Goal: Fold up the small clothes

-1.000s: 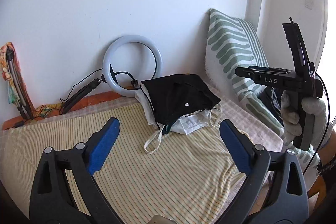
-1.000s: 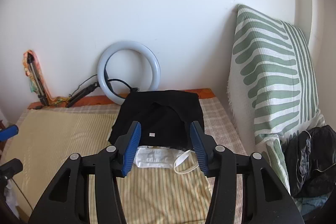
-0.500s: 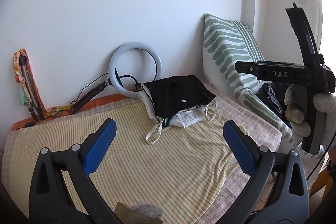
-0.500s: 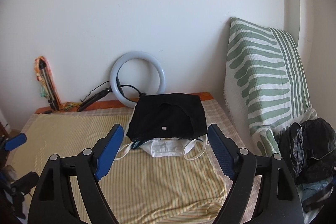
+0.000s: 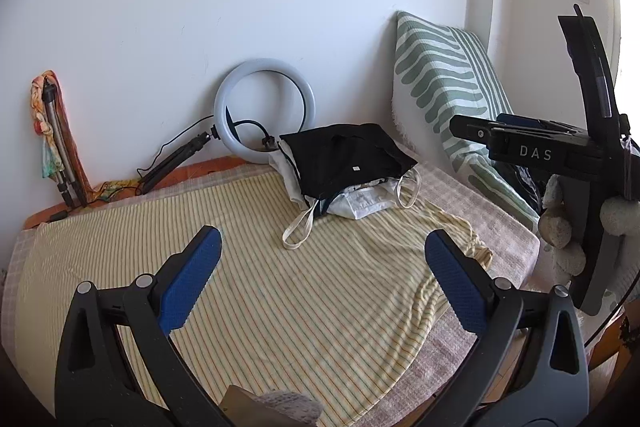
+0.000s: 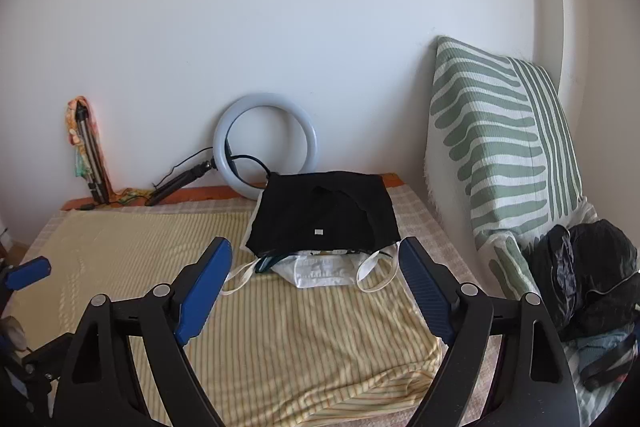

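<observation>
A folded black cloth garment [image 6: 324, 213] with a small white tag lies squarely atop a white strappy piece [image 6: 320, 269] — a neat stack at the far end of the yellow striped bed cover [image 6: 280, 327]. Left gripper [image 5: 320, 279] and right gripper [image 6: 316, 287] both gape wide, holding nothing.
</observation>
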The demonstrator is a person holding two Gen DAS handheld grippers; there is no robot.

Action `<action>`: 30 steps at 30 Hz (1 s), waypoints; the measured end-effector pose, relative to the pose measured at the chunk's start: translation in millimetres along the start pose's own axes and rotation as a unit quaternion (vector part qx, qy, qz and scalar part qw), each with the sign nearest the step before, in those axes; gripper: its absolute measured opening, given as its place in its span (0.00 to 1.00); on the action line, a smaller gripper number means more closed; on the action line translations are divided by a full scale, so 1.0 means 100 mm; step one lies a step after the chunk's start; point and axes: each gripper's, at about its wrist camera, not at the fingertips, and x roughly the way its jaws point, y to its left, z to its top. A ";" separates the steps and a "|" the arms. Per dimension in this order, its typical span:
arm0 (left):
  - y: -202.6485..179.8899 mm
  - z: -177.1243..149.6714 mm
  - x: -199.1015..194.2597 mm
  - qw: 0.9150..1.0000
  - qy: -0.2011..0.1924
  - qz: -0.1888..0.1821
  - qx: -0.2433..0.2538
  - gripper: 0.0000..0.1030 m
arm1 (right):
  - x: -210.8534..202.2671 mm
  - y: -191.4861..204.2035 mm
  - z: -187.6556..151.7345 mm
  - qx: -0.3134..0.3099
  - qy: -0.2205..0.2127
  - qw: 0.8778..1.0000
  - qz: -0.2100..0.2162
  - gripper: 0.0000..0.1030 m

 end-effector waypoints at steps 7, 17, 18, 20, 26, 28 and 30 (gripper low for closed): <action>-0.01 -0.01 0.00 1.000 -0.001 0.002 0.007 1.00 | 0.03 0.02 -0.07 0.004 0.007 1.000 0.001 0.83; -0.02 -0.02 -0.01 1.000 -0.004 0.005 0.015 1.00 | 0.05 0.04 -0.07 0.002 0.007 1.000 0.003 0.83; -0.03 -0.02 -0.01 1.000 -0.004 0.006 0.016 1.00 | 0.06 0.04 -0.07 0.002 0.007 1.000 0.003 0.83; -0.03 -0.02 -0.02 1.000 -0.004 0.006 0.016 1.00 | 0.06 0.05 -0.08 0.001 0.007 1.000 0.003 0.83; -0.04 -0.01 -0.03 1.000 -0.006 0.009 0.018 1.00 | 0.06 0.07 -0.11 0.000 0.009 1.000 0.003 0.83; -0.04 -0.02 -0.03 1.000 -0.007 0.008 0.022 1.00 | 0.06 0.08 -0.11 -0.001 0.010 1.000 0.003 0.83; -0.04 -0.02 -0.03 1.000 -0.006 0.007 0.022 1.00 | 0.07 0.08 -0.11 0.000 0.011 1.000 0.007 0.83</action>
